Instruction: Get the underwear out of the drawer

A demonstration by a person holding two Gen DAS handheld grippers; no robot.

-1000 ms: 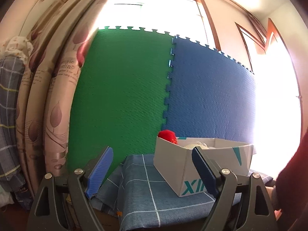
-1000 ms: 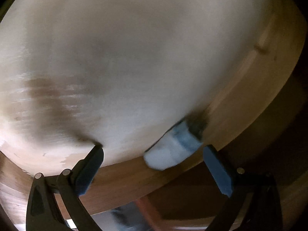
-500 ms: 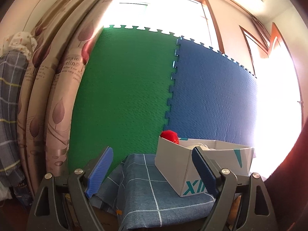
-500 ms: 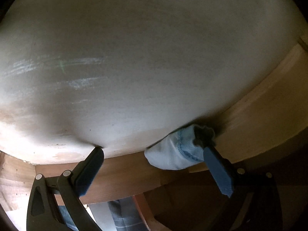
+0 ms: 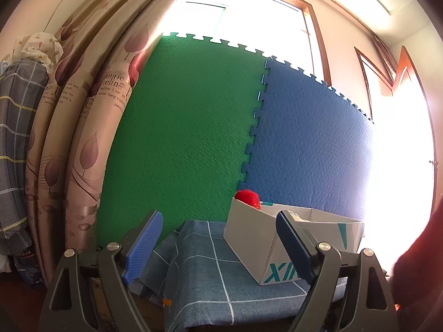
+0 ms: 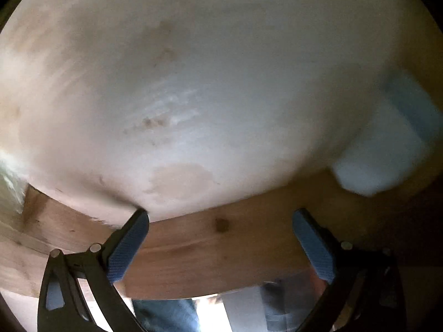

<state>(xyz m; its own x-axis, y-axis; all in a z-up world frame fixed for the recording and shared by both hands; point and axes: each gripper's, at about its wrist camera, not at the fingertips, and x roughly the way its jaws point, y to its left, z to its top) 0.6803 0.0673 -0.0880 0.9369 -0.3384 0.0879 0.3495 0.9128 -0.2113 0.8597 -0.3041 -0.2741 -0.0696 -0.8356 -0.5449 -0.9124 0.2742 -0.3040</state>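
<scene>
Right gripper (image 6: 221, 238) jaws wide, empty, over drawer (image 6: 193, 83) front board. Underwear (image 6: 387, 144) up-right of it, blurred. Left gripper (image 5: 218, 240) wide, empty, facing white box (image 5: 257, 238).

Left gripper (image 5: 218, 242) and right gripper (image 6: 221, 244) — jaws wide, empty.

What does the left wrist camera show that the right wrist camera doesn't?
Left wrist only: green and blue foam mats, curtain, white box on checked blue cloth. Right wrist only: pale drawer bottom, its wooden front edge, a blurred light-blue folded garment at right. Shared: open, empty blue-padded tongs, left, right.
</scene>
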